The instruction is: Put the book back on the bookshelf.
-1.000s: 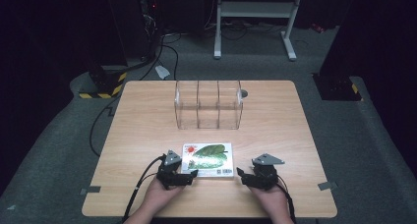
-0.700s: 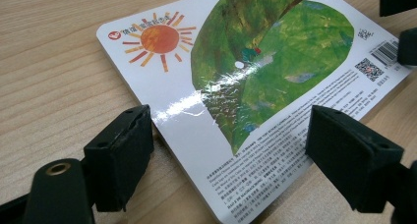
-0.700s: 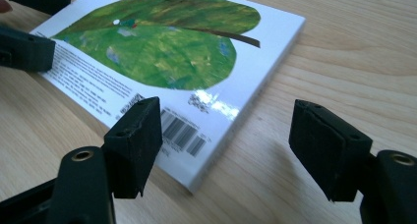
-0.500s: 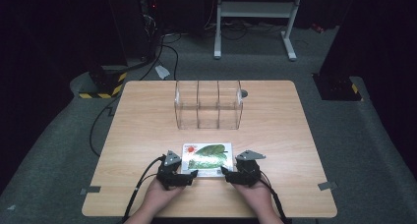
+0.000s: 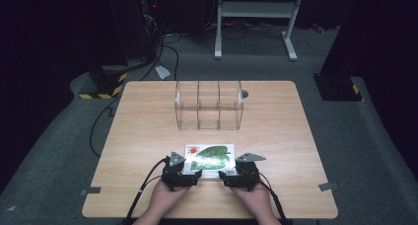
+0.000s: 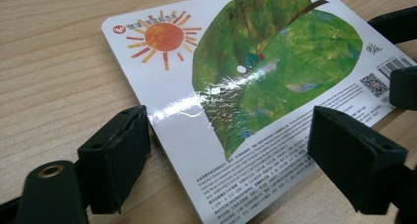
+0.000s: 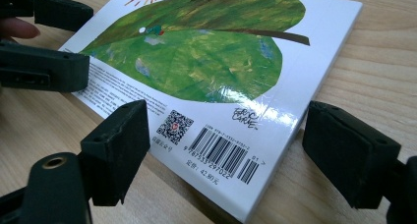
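Observation:
A picture book (image 5: 209, 157) lies flat on the wooden table (image 5: 148, 116), back cover up, with a green leaf, an orange sun and a barcode. My left gripper (image 5: 193, 174) sits at its near left corner. In the left gripper view the jaws (image 6: 231, 155) stand open on either side of that corner of the book (image 6: 275, 62). My right gripper (image 5: 226, 175) is at the near right corner. Its jaws (image 7: 226, 155) have just been opening and straddle the barcode corner of the book (image 7: 196, 47) without pressing on it.
A clear plastic organizer (image 5: 209, 106) with three compartments stands upright at the back middle of the table. A small round grey thing (image 5: 244, 93) lies beside its right end. Cables trail from both grippers over the near edge. Dark floor and equipment stands surround the table.
My right gripper has slid left up to the book's near right corner and its jaws stand wider. The left gripper and the book have stayed put.

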Tool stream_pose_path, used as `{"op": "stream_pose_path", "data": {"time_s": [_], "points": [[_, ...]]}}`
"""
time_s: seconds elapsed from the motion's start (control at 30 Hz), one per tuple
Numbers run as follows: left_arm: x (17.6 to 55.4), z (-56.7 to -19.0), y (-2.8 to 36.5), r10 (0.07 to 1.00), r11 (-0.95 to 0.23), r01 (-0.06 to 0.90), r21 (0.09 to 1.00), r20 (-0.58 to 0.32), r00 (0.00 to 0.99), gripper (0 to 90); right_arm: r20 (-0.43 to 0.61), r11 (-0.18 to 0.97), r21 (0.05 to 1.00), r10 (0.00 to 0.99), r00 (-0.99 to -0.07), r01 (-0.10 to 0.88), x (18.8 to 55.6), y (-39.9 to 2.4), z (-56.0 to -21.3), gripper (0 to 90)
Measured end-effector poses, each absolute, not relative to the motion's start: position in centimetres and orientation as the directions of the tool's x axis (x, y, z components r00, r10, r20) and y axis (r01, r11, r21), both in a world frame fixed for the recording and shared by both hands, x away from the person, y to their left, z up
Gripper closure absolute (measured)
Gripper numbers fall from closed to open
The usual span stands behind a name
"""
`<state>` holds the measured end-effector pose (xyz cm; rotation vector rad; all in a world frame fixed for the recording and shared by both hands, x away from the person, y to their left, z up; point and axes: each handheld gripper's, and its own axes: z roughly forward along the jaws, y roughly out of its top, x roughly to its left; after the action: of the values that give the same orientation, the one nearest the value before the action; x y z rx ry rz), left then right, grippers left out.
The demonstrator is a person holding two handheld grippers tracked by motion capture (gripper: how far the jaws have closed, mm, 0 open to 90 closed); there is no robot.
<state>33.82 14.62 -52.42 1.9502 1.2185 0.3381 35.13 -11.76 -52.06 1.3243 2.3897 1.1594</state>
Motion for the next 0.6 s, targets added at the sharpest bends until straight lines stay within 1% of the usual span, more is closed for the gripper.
{"op": "stream_pose_path", "data": {"time_s": [0.03, 0.1, 0.17, 0.3, 0.53, 0.6], "points": [[33.8, -52.4, 14.7, 0.847, -0.217, 0.632, 0.744, -0.179, 0.501, 19.1, 0.204, 0.306, 0.701, 0.779, -0.593, 0.644, 35.0, -11.8, -52.1, 18.1], [33.5, -52.5, 14.9, 0.849, -0.195, 0.633, 0.749, -0.194, 0.491, 24.1, 0.198, 0.313, 0.705, 0.774, -0.601, 0.636, 34.9, -11.9, -52.1, 18.1], [33.3, -52.5, 15.1, 0.850, -0.186, 0.624, 0.759, -0.195, 0.490, 26.0, 0.199, 0.311, 0.714, 0.769, -0.607, 0.628, 34.7, -12.0, -52.2, 18.0], [33.2, -52.5, 15.2, 0.850, -0.171, 0.619, 0.766, -0.203, 0.487, 27.0, 0.200, 0.309, 0.718, 0.766, -0.610, 0.624, 34.6, -12.1, -52.3, 17.8], [32.8, -52.3, 15.3, 0.854, -0.167, 0.584, 0.794, -0.179, 0.488, 30.5, 0.198, 0.307, 0.721, 0.768, -0.609, 0.621, 34.5, -12.1, -52.3, 17.6], [32.7, -52.3, 15.3, 0.854, -0.151, 0.578, 0.802, -0.189, 0.485, 30.6, 0.201, 0.306, 0.720, 0.767, -0.609, 0.623, 34.5, -12.1, -52.3, 16.8]]}}
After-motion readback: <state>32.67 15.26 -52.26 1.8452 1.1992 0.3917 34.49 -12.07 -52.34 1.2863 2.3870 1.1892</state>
